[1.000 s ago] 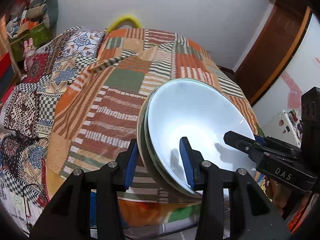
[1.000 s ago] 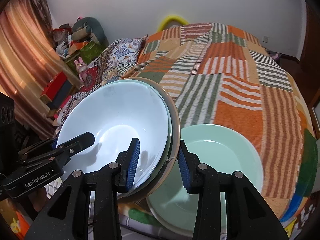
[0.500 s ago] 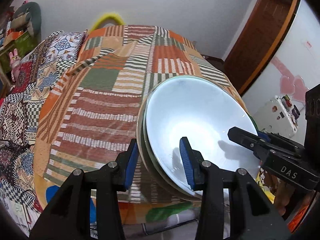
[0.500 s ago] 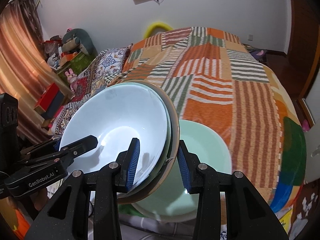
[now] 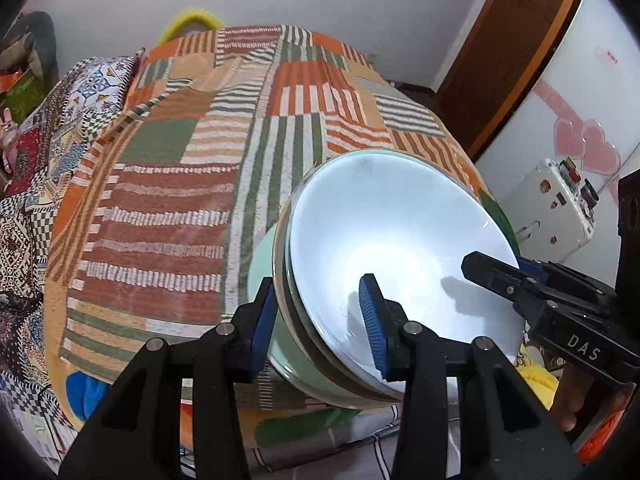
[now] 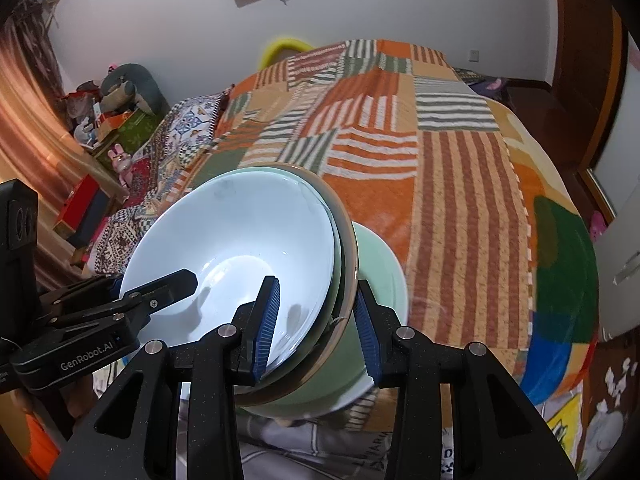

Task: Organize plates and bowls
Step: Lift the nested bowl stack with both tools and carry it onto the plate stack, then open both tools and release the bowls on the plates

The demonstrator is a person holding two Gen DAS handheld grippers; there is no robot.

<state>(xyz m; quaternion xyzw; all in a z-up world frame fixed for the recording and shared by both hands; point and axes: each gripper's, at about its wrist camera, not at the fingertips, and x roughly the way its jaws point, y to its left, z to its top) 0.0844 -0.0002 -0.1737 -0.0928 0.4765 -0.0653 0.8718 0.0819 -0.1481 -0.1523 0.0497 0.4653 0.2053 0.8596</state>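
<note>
A stack of nested bowls, white bowl (image 5: 392, 232) innermost, is held between both grippers above a pale green plate (image 6: 380, 264) on the patchwork blanket. My left gripper (image 5: 320, 320) is shut on the stack's left rim, one blue pad inside the white bowl and one outside. My right gripper (image 6: 316, 320) is shut on the right rim (image 6: 344, 256) the same way. The white bowl also shows in the right wrist view (image 6: 240, 240). The green plate peeks out under the stack in the left wrist view (image 5: 260, 264). Each gripper shows in the other's view.
The patchwork blanket (image 5: 168, 184) covers a bed that stretches far ahead. Toys and boxes (image 6: 116, 120) line the left wall. A wooden door (image 5: 500, 60) and a white suitcase (image 5: 556, 212) stand at the right.
Both grippers carried the bowl stack right and down; it now sits over the green plate, which is mostly hidden beneath it.
</note>
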